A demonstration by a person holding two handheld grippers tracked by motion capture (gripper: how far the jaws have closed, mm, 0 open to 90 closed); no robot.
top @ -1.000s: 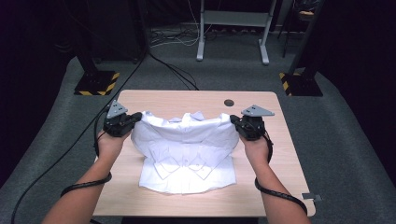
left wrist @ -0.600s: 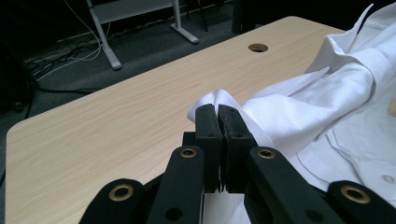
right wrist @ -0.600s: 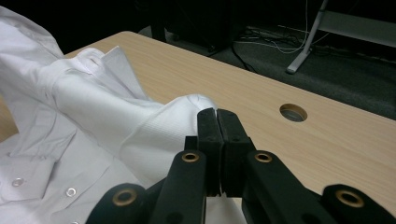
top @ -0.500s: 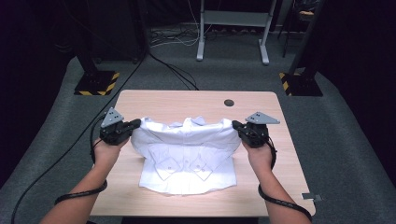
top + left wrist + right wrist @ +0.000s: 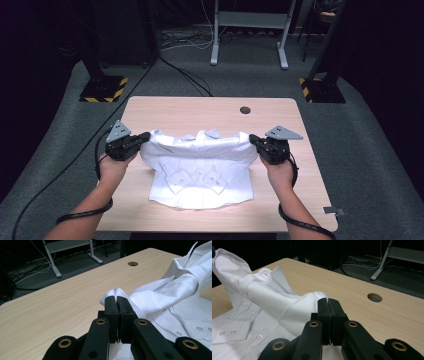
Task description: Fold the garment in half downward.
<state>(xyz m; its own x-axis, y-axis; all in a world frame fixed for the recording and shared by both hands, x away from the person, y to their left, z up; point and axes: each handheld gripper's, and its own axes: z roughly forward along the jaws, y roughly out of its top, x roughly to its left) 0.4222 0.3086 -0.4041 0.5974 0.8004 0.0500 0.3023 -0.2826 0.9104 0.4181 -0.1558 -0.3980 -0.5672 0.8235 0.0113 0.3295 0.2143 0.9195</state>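
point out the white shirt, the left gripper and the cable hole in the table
white shirt (image 5: 200,172): high view, on its folded front.
left gripper (image 5: 116,301): left gripper view, at its shut jaw tips.
cable hole (image 5: 245,110): high view, on the hole's centre.

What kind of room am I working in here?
Probably a lab or recording studio rather than a home: dark surroundings, grey carpet, cables on the floor, hazard-striped stand bases, and one bare wooden table bearing a white shirt.

No writing, label, brand or number could be read anywhere in the views. The only sign-like markings were yellow-and-black hazard stripes on the two stand bases on the floor beyond the desk's far corners; they carried no letters.
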